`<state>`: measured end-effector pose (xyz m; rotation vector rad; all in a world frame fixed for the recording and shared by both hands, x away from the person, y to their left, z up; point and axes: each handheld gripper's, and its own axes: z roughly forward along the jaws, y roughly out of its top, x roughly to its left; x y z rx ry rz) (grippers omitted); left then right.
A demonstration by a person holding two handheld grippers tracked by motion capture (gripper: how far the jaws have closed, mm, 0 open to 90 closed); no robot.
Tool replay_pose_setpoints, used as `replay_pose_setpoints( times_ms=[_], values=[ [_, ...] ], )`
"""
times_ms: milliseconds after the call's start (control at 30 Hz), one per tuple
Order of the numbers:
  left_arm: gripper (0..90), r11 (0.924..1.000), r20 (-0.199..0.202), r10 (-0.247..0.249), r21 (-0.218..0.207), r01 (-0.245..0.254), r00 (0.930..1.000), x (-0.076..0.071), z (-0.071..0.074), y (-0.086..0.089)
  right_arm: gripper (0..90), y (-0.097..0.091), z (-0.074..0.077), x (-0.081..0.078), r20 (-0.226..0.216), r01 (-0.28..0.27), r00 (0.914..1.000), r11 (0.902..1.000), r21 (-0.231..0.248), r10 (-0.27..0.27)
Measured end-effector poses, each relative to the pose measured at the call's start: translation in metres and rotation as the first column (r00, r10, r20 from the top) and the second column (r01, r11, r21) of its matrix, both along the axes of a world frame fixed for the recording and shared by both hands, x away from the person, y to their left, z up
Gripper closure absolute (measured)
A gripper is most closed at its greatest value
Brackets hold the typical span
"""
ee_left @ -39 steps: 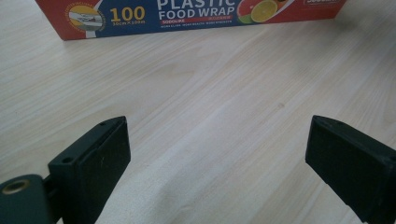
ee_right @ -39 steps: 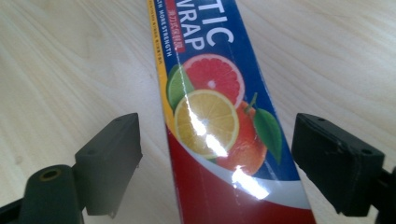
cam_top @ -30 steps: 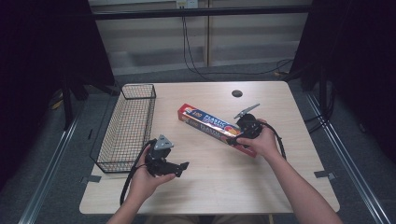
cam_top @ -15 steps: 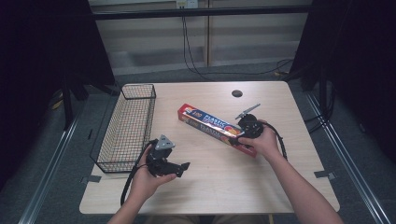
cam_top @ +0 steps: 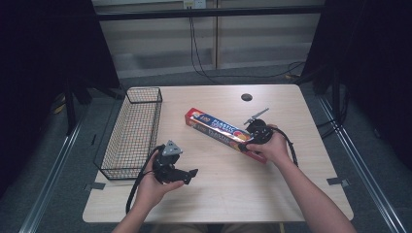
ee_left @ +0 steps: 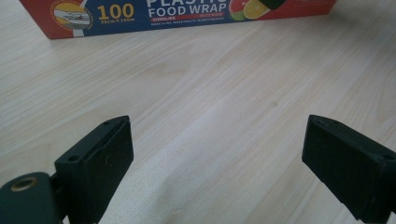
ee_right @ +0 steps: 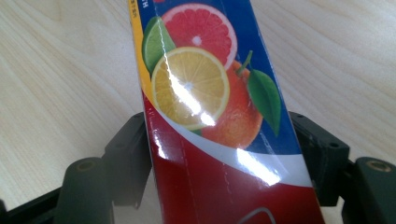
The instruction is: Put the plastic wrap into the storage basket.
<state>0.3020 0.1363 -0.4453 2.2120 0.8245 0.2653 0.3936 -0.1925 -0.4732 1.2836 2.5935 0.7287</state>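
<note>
Table (cam_top: 291,194) w/ wire basket (cam_top: 131,131) at left edge. Wrap box (cam_top: 221,132) lies diagonal mid-table, long axis running far-left to near-right. R gripper (cam_top: 248,143) sits on its near-right end; jaws have just been closing, pads now against both long sides, pinching box. L gripper (cam_top: 188,175) spread wide over bare wood, box well apart. Box's near end hidden under R hand; lift not confirmable.

A: What do the tools look like?
B: The left gripper (cam_top: 190,174) is black, a grey three-cornered plate on top, a black cable looping from it. Its jaws are blocky, matte, with small screw holes.
A: And the other?
B: The right gripper (cam_top: 241,146) is black too, with a thin metal rod and cable. Forearms bare, no sleeves.
</note>
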Motion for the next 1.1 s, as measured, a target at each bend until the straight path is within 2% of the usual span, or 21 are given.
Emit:
replay_pose_setpoints(
  times_ms=[100,233,333,367,467,633,833,1000,1100],
  values=[
    [8.9,1.0,0.0,-0.001,0.001,0.001,1.0,-0.0001,0.0001,0.0,29.5,0.0031,-0.0024,0.0003,0.014,-0.015,0.9998,0.9994,-0.032,0.015],
    [9.0,1.0,0.009,0.0,0.006,0.0,1.0,0.0002,0.0001,0.0006,29.5,0.0045,-0.0031,0.0007,0.009,-0.011,0.9999,0.9992,-0.038,0.011],
    [9.2,1.0,0.001,-0.001,-0.002,0.001,1.0,0.0,0.0003,0.0007,29.6,0.0048,-0.0032,0.0006,0.007,-0.013,0.9999,0.999,-0.042,0.014],
    [9.2,1.0,0.0,0.002,0.001,-0.002,1.0,0.0002,0.0007,0.0011,30.6,0.0053,-0.0034,0.0011,0.009,-0.029,0.9995,0.9981,-0.054,0.029],
    [9.3,1.0,-0.003,0.009,0.0,-0.009,1.0,-0.0001,0.0013,0.0012,31.9,0.0049,-0.0031,0.0015,0.005,-0.032,0.9995,0.9981,-0.052,0.032],
    [9.5,1.0,-0.003,0.002,0.007,-0.002,1.0,-0.0003,0.0013,0.0002,37.7,0.0023,-0.0013,0.004,-0.027,-0.072,0.9972,0.9965,-0.042,0.07],
    [9.7,0.9999,0.0,0.0,0.011,0.0,1.0,-0.0005,0.002,-0.0006,39.8,0.0029,-0.0008,0.0037,-0.03,-0.085,0.996,0.9954,-0.044,0.084],
    [9.7,0.9999,-0.003,0.009,-0.004,-0.009,1.0,-0.001,0.0017,-0.001,41.6,0.0044,0.0004,0.0005,-0.04,-0.102,0.9941,0.9937,-0.046,0.1],
    [9.8,0.9999,0.001,0.007,0.014,-0.007,1.0,-0.0004,0.0038,0.0007,42.1,0.0036,0.0007,-0.0028,-0.046,-0.102,0.9938,0.9942,-0.032,0.101]
  ],
)
